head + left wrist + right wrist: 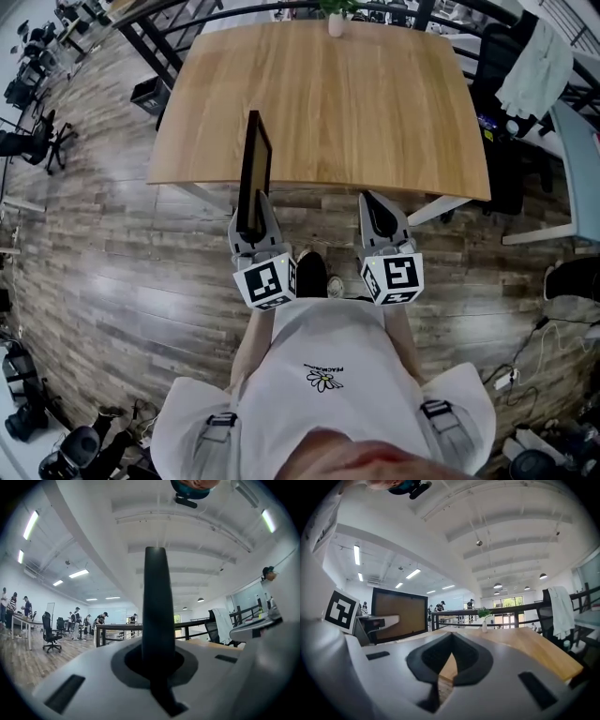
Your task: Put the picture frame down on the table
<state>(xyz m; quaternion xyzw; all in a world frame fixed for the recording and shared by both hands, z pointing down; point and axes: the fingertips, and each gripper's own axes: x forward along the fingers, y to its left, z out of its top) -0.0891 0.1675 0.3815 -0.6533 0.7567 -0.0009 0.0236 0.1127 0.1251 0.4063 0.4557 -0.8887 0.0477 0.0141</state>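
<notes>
The picture frame (253, 169) has a black rim and a brown back. It stands upright and edge-on over the near left edge of the wooden table (328, 103). My left gripper (253, 217) is shut on its lower edge. In the left gripper view the frame (155, 602) is a dark vertical bar rising between the jaws of that gripper (155, 665). My right gripper (369, 199) hangs beside it, just short of the table's front edge, shut with nothing in it. From the right gripper view the frame's (399, 613) brown back shows at left, and the jaw tips of the right gripper (451, 637) meet.
A small white vase with a plant (336, 21) stands at the table's far edge. A dark railing runs behind the table. An office chair draped with a white cloth (534, 64) is at the right, and a black crate (150, 94) sits on the floor at left. People stand at desks (75, 620) far off.
</notes>
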